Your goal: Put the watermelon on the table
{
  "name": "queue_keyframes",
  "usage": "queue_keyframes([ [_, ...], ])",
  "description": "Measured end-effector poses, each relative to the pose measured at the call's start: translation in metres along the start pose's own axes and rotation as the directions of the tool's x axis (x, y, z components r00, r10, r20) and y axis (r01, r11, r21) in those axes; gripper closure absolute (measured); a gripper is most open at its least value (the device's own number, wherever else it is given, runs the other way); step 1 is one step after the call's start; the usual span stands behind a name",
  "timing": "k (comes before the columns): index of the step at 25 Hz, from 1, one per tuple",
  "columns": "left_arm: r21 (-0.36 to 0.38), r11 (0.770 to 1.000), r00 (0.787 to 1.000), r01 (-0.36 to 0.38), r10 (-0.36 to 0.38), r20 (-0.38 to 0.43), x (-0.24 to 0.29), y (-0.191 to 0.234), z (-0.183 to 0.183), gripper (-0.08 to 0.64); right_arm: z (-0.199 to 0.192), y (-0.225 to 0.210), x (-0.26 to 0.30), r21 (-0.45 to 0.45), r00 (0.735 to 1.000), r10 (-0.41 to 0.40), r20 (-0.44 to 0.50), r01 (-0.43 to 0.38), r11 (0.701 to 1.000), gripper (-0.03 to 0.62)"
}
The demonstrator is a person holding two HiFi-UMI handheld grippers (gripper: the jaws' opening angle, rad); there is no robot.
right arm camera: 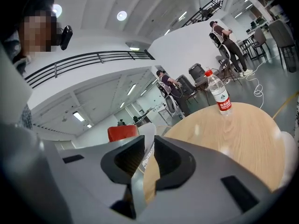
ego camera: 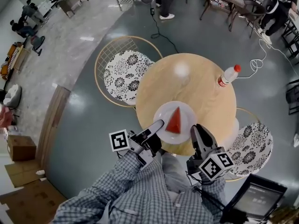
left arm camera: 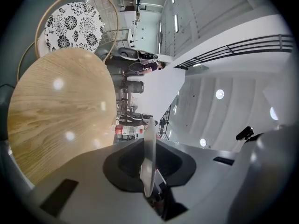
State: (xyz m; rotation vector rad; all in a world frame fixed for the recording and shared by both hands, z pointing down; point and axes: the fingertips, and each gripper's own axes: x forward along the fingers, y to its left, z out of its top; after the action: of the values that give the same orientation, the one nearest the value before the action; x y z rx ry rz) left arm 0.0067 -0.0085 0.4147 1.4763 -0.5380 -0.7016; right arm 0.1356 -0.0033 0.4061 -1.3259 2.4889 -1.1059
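A red wedge of watermelon lies on a white plate over the near part of the round wooden table. My left gripper is shut on the plate's left rim, and my right gripper is shut on its right rim. In the left gripper view the plate shows edge-on between the jaws. In the right gripper view the plate's rim sits between the jaws, with the watermelon behind it. I cannot tell whether the plate rests on the table.
A clear water bottle with a red cap stands at the table's far right edge. Chairs with black-and-white patterned cushions stand at the left and the near right. People and other tables are farther back.
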Motion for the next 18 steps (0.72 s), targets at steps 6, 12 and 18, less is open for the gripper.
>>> queue_keyframes([
  [6,-0.023,1.000,1.000,0.009,-0.010,-0.026,0.019,0.004,0.035,0.505,0.010,-0.006,0.035,-0.010,0.999,-0.041,0.010,0.041,0.999,0.522],
  [12,-0.047,0.999,0.996,-0.016,0.012,-0.086,0.041,0.015,0.092,0.505,0.021,-0.012,0.089,-0.019,0.994,-0.109,0.016,0.109,0.994,0.522],
  [18,-0.022,0.999,0.988,-0.048,0.045,-0.146,0.069,0.038,0.154,0.505,0.025,-0.032,0.152,-0.011,0.984,-0.179,0.005,0.179,0.984,0.522],
])
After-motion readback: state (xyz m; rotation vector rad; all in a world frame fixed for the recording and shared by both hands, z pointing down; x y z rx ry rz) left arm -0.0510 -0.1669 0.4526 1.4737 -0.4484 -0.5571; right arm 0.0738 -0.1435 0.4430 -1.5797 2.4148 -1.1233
